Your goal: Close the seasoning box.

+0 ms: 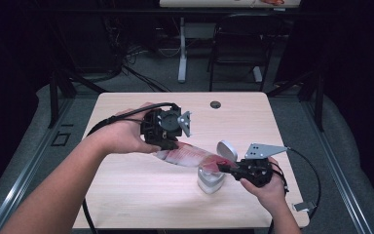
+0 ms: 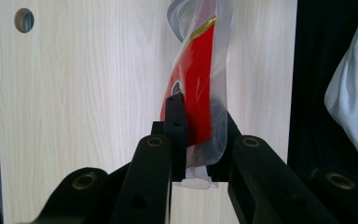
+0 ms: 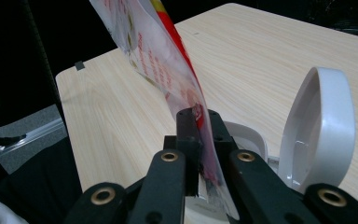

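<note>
Both grippers had hold of the same red-and-clear plastic packet [image 1: 187, 156], one at each end. My left gripper [image 1: 171, 144] was closed down tight on the packet's sealed bottom edge, and in the left gripper view the jaws pinched the packet [image 2: 196, 107] so that it ran away from me toward the container. My right gripper [image 1: 222, 166] was likewise clamped on the opposite end, the jaws nearly together with only the film between them; in the right gripper view the packet [image 3: 168, 70] rose up and away from that grip at a slant.

I held the packet stretched between my two hands, above the table [image 1: 126, 195] rather than lying on it, sloping down from my left hand [image 1: 124, 136] toward my right hand [image 1: 268, 187]. I judged that slope was there so the contents would slide to the low end, which I kept just over the white container [image 1: 210, 179]. The container stood on the table at my right, just beside my right gripper, with its hinged lid [image 1: 227, 150] flipped open and standing upright behind the mouth, out of the way.

Gripping both ends kept the floppy film taut and steerable. Whether the packet's low end was already open I could not tell, since the right gripper's jaws covered it. My next concern, I thought, was keeping that end centred over the mouth so nothing spilled onto the wood.
</note>
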Demonstrator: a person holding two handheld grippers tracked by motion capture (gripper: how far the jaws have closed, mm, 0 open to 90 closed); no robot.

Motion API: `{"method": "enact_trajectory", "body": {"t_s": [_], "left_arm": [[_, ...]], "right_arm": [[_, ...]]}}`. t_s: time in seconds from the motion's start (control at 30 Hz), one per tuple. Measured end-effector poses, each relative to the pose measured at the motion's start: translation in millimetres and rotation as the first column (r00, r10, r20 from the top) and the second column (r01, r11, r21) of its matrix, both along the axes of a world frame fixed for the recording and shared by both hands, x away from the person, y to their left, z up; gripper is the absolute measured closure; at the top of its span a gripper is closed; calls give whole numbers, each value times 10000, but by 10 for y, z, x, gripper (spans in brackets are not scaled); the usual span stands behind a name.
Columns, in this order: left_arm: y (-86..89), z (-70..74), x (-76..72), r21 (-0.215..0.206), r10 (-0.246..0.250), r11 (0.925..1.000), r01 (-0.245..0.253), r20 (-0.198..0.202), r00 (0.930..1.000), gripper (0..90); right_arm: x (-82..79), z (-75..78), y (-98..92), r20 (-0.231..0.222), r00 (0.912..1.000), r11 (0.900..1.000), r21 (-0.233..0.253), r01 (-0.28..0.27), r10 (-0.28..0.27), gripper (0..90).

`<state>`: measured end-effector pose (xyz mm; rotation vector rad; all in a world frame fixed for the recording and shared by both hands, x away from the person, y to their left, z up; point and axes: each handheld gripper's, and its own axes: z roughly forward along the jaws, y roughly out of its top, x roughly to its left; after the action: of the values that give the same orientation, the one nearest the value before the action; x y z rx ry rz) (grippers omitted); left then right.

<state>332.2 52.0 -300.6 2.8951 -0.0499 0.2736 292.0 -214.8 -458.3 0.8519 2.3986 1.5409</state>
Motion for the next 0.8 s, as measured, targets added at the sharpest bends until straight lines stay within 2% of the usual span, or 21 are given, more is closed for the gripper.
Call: {"method": "enact_trajectory", "body": {"t_s": [0.3, 0.57, 0.8], "left_arm": [[-18, -29, 9, -44, 13, 10000, -13, -52, 10000, 817], [-17, -16, 10, -36, 13, 10000, -12, 76, 10000, 817], [8, 33, -4, 18, 57, 10000, -58, 149, 9999, 816]], "right_arm": [[-8, 43, -58, 140, 9997, 9998, -3, 187, -187, 874], [-5, 44, -57, 242, 9991, 9994, 111, 333, -336, 876], [6, 36, -29, -44, 10000, 9994, 354, -40, 41, 879]]}}
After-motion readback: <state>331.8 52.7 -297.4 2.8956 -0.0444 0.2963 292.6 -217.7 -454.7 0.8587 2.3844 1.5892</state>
